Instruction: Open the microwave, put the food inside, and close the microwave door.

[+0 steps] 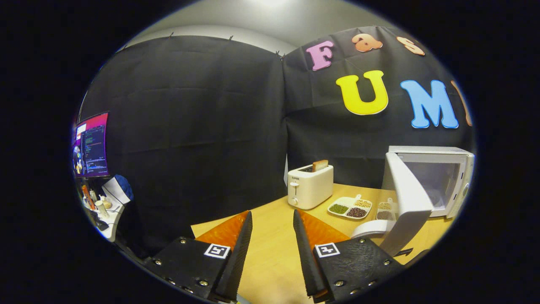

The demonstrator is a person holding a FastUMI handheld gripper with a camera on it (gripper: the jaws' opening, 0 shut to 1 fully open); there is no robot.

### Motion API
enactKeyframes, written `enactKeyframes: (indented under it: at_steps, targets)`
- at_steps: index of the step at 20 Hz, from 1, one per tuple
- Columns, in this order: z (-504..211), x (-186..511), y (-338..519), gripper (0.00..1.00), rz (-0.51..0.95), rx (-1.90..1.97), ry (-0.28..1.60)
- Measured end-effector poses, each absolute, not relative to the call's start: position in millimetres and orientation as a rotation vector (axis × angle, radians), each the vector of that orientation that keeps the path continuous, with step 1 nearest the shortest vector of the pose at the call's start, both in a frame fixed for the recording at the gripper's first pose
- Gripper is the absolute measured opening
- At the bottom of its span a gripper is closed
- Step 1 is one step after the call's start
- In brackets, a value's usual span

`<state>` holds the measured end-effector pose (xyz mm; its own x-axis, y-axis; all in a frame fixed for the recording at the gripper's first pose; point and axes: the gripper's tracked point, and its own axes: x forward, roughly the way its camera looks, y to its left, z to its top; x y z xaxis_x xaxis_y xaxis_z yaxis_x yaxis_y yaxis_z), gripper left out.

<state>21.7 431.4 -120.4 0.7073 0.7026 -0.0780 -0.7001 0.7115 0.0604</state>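
The white microwave point(438, 179) stands on the wooden table point(270, 253), far off to the right of my fingers, with its door point(407, 202) swung open toward me and the cavity showing. A white plate point(371, 229) lies on the table just in front of the open door; what it carries is hidden from here. My gripper point(272, 219) is open above the table's left part, with nothing between its fingers.
A white toaster point(310, 185) with a slice of bread in its slot stands beyond the fingers. A white divided tray point(350, 208) of beans and grains and a smaller dish point(386, 210) lie between toaster and microwave. A desk with a monitor point(92, 145) is at the far left.
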Motion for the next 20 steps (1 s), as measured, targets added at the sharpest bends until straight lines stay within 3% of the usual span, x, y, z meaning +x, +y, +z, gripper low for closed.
enactKeyframes:
  at_steps: [1,3,6,10,11,16,17,20]
  targets:
    - [-129,33,424,0.59,0.726,-0.015,0.089]
    - [-141,45,405,0.28,0.666,-0.036,0.077]
    - [-159,48,392,0.25,0.641,-0.036,0.113]
    - [-162,57,335,0.24,0.499,-0.033,0.102]
    - [-164,63,324,0.14,0.490,-0.012,0.107]
    - [-172,92,247,0.12,0.349,0.029,0.122]
    - [-171,96,232,0.04,0.335,0.040,0.121]
    - [-172,111,189,0.02,0.271,0.052,0.122]
